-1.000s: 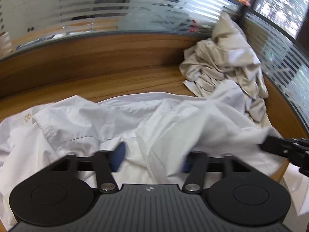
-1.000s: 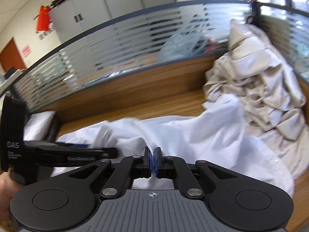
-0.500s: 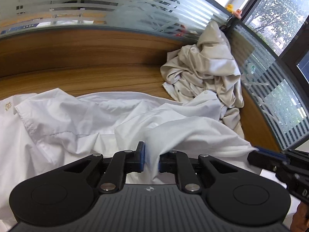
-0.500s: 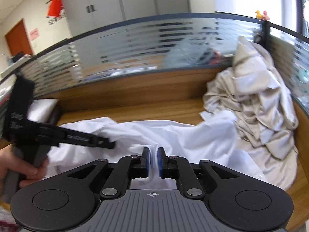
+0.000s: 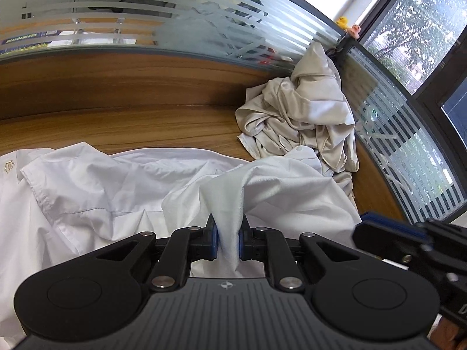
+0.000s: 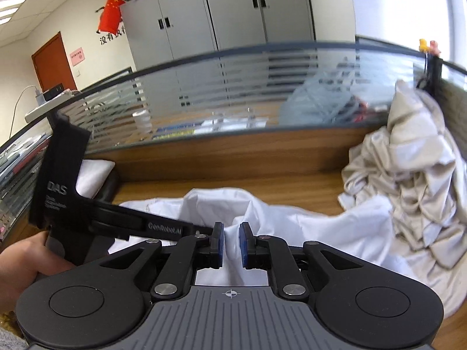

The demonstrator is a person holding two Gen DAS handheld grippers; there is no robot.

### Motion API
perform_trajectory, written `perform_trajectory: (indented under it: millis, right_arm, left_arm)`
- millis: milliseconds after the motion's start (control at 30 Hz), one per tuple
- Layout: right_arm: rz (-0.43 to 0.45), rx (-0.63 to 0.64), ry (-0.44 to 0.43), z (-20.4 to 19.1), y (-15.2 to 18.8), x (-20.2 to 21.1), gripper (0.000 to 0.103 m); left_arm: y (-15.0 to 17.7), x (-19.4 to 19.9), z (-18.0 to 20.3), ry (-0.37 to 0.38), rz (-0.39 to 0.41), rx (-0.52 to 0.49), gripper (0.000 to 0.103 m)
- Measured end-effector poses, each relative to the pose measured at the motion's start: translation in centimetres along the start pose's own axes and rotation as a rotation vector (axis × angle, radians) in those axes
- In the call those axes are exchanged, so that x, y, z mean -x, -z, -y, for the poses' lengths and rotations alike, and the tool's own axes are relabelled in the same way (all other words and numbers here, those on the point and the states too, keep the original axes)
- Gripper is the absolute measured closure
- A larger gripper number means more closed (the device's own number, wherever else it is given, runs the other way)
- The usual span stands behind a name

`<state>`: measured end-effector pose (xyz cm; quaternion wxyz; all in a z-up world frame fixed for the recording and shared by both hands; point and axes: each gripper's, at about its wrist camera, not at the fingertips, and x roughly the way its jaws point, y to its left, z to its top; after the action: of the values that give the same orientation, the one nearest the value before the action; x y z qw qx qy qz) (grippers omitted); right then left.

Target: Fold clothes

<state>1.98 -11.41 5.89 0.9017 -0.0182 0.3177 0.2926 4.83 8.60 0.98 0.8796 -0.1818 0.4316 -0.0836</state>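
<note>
A crumpled white shirt point(image 5: 122, 186) lies spread over the wooden table point(image 5: 146, 128). My left gripper point(image 5: 227, 240) is shut on a raised fold of it, and the cloth hangs down between the blue pads. In the right wrist view my right gripper point(image 6: 231, 243) is shut on another bunch of the white shirt point(image 6: 315, 227), lifted into a peak. The left gripper point(image 6: 204, 230) reaches in from the left there, a hand point(image 6: 20, 265) holding its grip. The right gripper point(image 5: 362, 229) shows at the left wrist view's right edge, close beside the same fold.
A heap of beige clothes point(image 5: 309, 122) fills the table's far right corner against the striped glass partition point(image 5: 408, 151). A wooden back panel point(image 5: 116, 84) runs behind the table. A folded white item point(image 6: 93, 175) rests on a dark stand at the far left.
The left jaws closed onto a fold of the white shirt. The right pads, pressed together before, now hold a thicker bunch of cloth, and that gripper rose, lifting the shirt.
</note>
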Motion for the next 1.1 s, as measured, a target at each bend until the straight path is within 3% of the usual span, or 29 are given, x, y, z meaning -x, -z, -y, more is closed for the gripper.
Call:
perform_trajectory:
  millis: [133, 300, 400, 600, 800, 900, 1100]
  right_arm:
    - [-0.001, 0.005, -0.007, 0.1, -0.5, 0.6, 0.088]
    - [-0.048, 0.0, -0.081, 0.1, -0.9, 0.1, 0.092]
    - [-0.125, -0.029, -0.103, 0.6, -0.7, -2.4, 0.099]
    - [-0.289, -0.053, -0.116, 1.9, -0.5, -8.1, 0.1]
    - [-0.392, -0.118, -0.115, 2.7, 0.6, -12.2, 0.1]
    - [-0.402, -0.14, -0.09, 3.1, 1.1, -13.5, 0.101]
    - [-0.361, 0.093, 0.132, 2.6, 1.8, -14.4, 0.103]
  left_arm:
    - [0.1, -0.1, -0.1, 0.007, -0.002, -0.002, 0.09]
    - [0.2, -0.2, 0.1, 0.011, -0.004, -0.014, 0.09]
    - [0.4, -0.2, 0.1, 0.013, -0.008, -0.016, 0.09]
    - [0.8, -0.2, -0.2, 0.008, -0.02, -0.009, 0.09]
    - [1.3, -0.7, -0.2, -0.001, -0.027, -0.005, 0.091]
    - [1.3, -0.9, -0.5, -0.011, -0.023, 0.009, 0.092]
    - [0.7, -1.5, -1.8, -0.049, -0.02, 0.033, 0.092]
